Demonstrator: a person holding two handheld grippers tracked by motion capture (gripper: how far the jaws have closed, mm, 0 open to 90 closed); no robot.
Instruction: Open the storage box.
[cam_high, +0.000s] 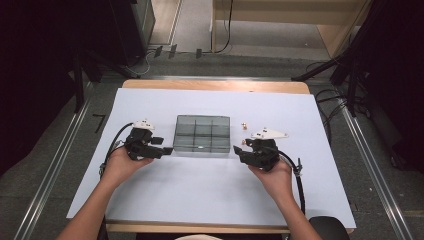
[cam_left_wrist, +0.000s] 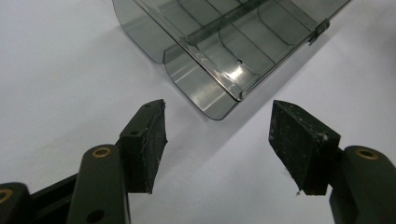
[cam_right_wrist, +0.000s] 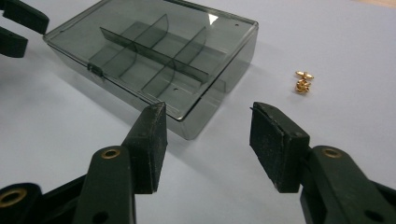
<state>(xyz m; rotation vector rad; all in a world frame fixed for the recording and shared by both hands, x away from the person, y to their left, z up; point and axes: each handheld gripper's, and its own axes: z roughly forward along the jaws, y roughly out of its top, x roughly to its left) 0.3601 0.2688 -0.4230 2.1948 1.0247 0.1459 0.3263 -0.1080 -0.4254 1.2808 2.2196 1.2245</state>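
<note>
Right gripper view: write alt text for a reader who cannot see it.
A closed, smoke-grey clear plastic compartment box with inner dividers lies on a white table sheet, just beyond the right gripper, whose two black jaws stand apart with nothing between them. Two small gold metal pieces lie to the right of the box, and part of the left gripper shows at top left.

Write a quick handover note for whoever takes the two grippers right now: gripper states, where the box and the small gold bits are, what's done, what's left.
Left gripper: jaws open, empty, at the box's left corner.
Right gripper: jaws open, empty, at the box's right corner.
Smoky plastic box: mid-table on the white sheet, lid closed, compartments look empty.
Two small gold pieces: loose on the sheet, right of the box.
Done: nothing visibly placed.
Left: probably open the lid and put the gold pieces inside.
</note>
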